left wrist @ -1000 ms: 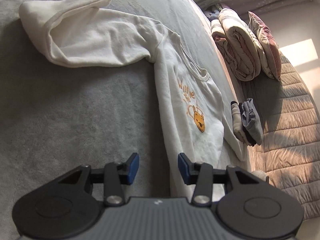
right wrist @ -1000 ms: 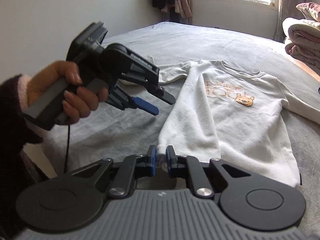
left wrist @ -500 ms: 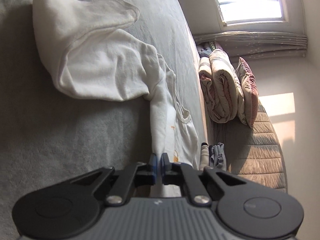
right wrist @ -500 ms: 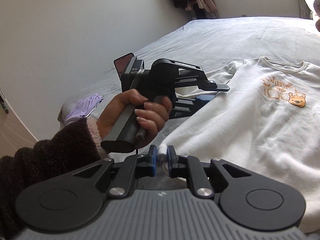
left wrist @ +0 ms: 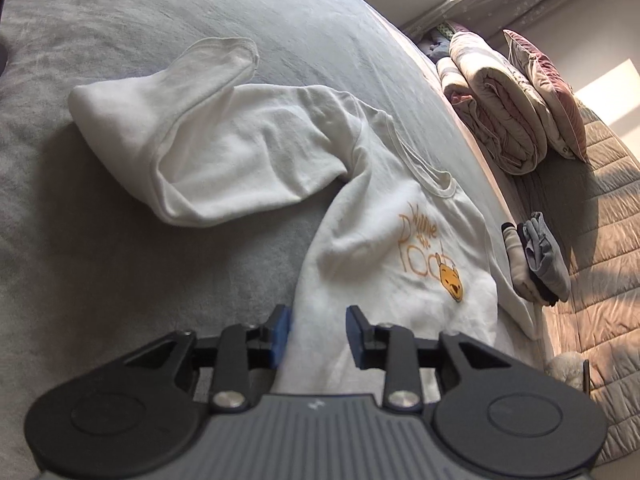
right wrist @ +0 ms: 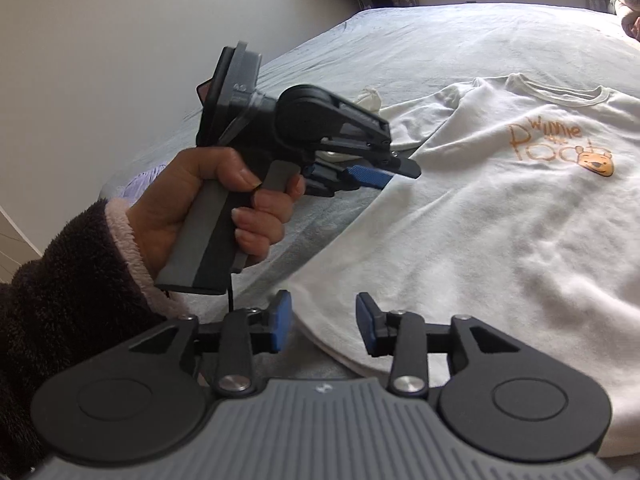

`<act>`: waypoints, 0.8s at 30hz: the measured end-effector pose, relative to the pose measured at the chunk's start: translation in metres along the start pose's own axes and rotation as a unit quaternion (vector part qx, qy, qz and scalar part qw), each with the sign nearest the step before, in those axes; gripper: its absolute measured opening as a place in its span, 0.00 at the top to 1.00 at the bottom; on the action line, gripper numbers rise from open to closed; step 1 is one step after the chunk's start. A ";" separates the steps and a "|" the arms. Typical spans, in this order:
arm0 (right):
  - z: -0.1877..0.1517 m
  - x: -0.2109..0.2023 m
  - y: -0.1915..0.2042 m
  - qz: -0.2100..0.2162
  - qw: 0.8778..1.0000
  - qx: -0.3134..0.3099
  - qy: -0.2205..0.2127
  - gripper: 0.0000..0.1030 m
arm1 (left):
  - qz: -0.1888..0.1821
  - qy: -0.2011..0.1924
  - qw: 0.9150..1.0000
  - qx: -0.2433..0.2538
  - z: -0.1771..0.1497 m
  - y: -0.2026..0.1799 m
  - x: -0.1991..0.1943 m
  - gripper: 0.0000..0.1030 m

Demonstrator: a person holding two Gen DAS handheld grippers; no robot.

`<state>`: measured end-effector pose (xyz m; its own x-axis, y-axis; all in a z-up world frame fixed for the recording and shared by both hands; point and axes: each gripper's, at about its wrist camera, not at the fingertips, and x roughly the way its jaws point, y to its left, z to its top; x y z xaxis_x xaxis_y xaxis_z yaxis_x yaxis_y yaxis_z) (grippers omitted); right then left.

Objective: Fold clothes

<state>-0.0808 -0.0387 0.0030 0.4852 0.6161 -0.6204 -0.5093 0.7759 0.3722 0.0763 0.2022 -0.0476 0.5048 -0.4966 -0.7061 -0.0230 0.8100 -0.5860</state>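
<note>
Sweatshirt point(right wrist: 500, 216) cloth lies between the parting, unpressing pads of both the left gripper point(left wrist: 318, 334) and right gripper point(right wrist: 322, 326), each opening over its near side edge and hem. Soft, light and limp, it likely handles best pinched at hem or seams, spread flat across the grey bed point(left wrist: 120, 280).

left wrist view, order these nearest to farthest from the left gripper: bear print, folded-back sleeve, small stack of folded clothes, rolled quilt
From the left gripper, its jaws opening:
1. Bear print, just ahead, right.
2. Small stack of folded clothes, right edge.
3. Folded-back sleeve, ahead, left.
4. Rolled quilt, far right, back.
</note>
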 end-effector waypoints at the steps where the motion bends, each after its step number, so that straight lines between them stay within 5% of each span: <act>1: -0.002 -0.010 -0.007 -0.013 1.000 0.004 -0.007 0.57 | -0.001 0.009 1.000 0.009 -0.003 0.000 -0.003 0.68; 7: -0.007 -0.063 -0.058 -0.115 0.992 0.032 -0.025 0.57 | -0.004 0.059 0.997 0.051 -0.018 0.005 -0.013 0.68; 16: -0.017 -0.114 -0.122 -0.235 0.971 0.037 0.004 0.57 | 0.017 0.075 0.994 0.078 -0.037 0.007 -0.030 0.69; 24: -0.029 -0.103 -0.153 -0.243 0.966 0.032 0.088 0.57 | 0.074 0.112 0.988 0.078 -0.039 -0.011 -0.027 0.69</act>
<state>-0.0734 -0.2244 -0.0103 0.5244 0.1492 -0.8383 -0.2050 0.9777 0.0458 0.0292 0.1947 -0.0376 0.3016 -0.4120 -0.8598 0.0606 0.9083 -0.4140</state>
